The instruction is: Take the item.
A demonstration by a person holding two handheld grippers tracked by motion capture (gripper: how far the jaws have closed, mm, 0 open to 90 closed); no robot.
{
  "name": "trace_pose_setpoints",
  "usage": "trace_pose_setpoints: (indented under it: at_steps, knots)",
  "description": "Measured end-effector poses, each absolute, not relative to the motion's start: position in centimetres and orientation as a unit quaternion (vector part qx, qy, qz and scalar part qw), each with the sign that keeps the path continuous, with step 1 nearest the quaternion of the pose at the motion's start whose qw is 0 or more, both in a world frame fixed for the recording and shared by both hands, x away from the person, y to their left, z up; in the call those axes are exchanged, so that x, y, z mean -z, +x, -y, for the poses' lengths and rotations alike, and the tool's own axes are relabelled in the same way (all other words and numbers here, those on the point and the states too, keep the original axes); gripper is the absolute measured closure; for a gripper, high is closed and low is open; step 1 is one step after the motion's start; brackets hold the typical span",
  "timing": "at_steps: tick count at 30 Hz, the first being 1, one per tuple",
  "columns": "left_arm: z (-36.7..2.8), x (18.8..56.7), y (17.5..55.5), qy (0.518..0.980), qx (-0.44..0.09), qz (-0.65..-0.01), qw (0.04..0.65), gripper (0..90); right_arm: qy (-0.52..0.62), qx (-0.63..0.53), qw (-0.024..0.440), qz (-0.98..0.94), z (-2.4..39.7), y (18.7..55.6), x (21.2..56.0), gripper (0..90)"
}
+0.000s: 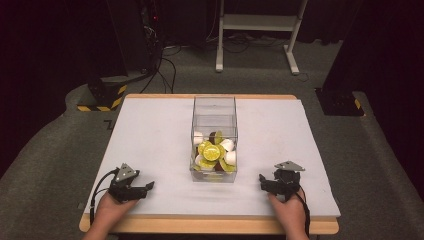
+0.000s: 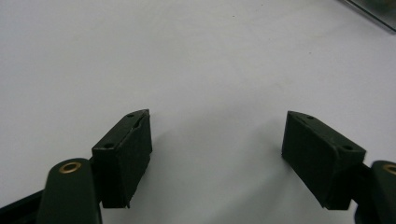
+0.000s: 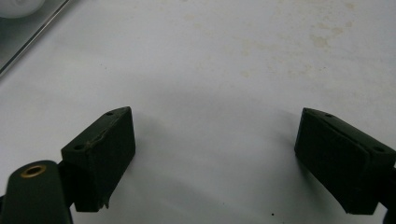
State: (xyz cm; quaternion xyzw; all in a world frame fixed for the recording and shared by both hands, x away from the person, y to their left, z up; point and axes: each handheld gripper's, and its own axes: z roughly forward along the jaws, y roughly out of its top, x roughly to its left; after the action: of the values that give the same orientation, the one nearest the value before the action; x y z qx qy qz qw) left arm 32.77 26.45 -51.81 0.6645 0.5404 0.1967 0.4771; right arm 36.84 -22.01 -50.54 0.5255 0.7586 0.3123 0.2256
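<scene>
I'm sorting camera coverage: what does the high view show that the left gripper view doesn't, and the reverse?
High view: the whole clear box with its yellow-green and white capsules, the right gripper, both hands, and the floor beyond the table.

Left gripper view: the left gripper up close, its jaws standing apart with nothing between them, and just a corner of the box at the top right.

Both: the white table and the left gripper.

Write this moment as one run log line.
left gripper: open, empty | right gripper: open, empty | clear box: between grippers, holds capsules
</scene>
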Motion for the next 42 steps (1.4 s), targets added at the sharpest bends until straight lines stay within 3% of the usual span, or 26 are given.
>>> trace_pose_setpoints:
  at_steps: [9,16,42]
  knots:
    - [-26.0,51.9,32.7,0.653,-0.21,-0.549,0.478,24.2,0.524,-0.312,0.228,-0.759,22.0,36.8,50.5,12.4]
    - [-26.1,51.7,32.7,0.66,-0.205,-0.555,0.463,18.1,0.523,-0.311,0.229,-0.759,22.0,36.8,50.5,12.4]
    - [-23.8,49.7,31.4,0.661,-0.15,-0.499,0.54,18.4,0.524,-0.31,0.229,-0.76,22.0,36.8,50.5,12.5]
